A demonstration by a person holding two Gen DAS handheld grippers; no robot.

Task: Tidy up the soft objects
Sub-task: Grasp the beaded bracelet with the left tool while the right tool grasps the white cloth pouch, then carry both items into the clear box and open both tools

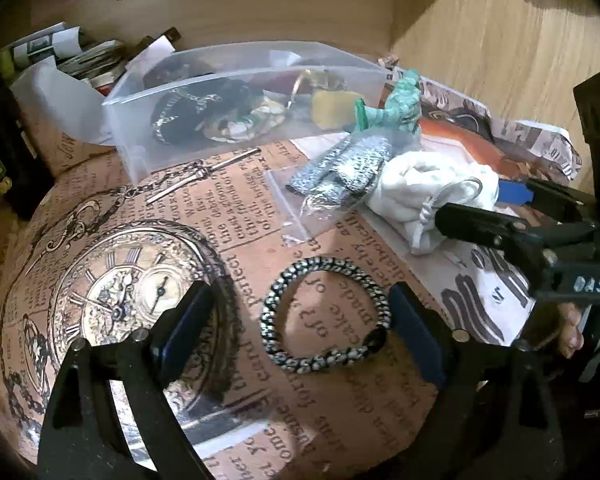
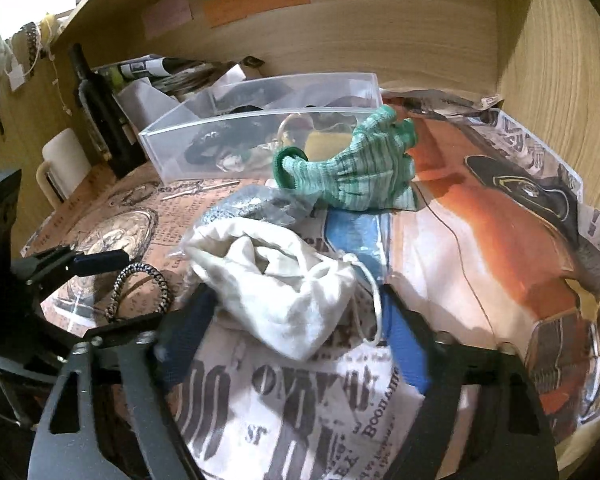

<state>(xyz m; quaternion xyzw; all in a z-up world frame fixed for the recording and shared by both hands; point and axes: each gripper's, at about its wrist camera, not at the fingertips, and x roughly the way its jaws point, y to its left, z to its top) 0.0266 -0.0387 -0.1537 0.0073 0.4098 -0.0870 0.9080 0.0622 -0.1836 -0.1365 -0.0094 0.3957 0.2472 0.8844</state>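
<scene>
My left gripper (image 1: 300, 320) has its two fingers wide apart, and the black-and-white braided ring (image 1: 326, 314) lies flat on the paper between them. The ring looks like it touches the right finger, though I cannot be sure. The left finger is well away from it, over the drawn pocket watch (image 1: 128, 284). There is open paper in front of the ring before the next things start.

My right gripper (image 2: 296, 328) is open too. The white drawstring bag (image 2: 276, 280) sits between its fingers, nearer the left one, and its cord (image 2: 374, 304) hangs down just beside the right finger. Nothing is pinched.

Behind the bag lies a clear packet with something grey and speckled (image 2: 256, 204) inside, and behind that a green knit glove (image 2: 356, 168). The glove leans close to the front wall of the clear plastic bin (image 2: 220, 136). The bin already has dark, soft-looking things in it, but I cannot tell what they are.

A wooden wall (image 2: 380, 32) closes the back, and another wooden side (image 2: 572, 100) closes the right. To my right the printed paper (image 2: 480, 220) is mostly bare, so there is room there. On the left stand a dark bottle (image 2: 100, 108) and a white mug (image 2: 64, 164), close to the bin's left end. A pile of papers (image 1: 84, 60) sits behind the bin.

In the right view my left gripper (image 2: 96, 260) is close to the bag, so the two grippers have little room between them.
</scene>
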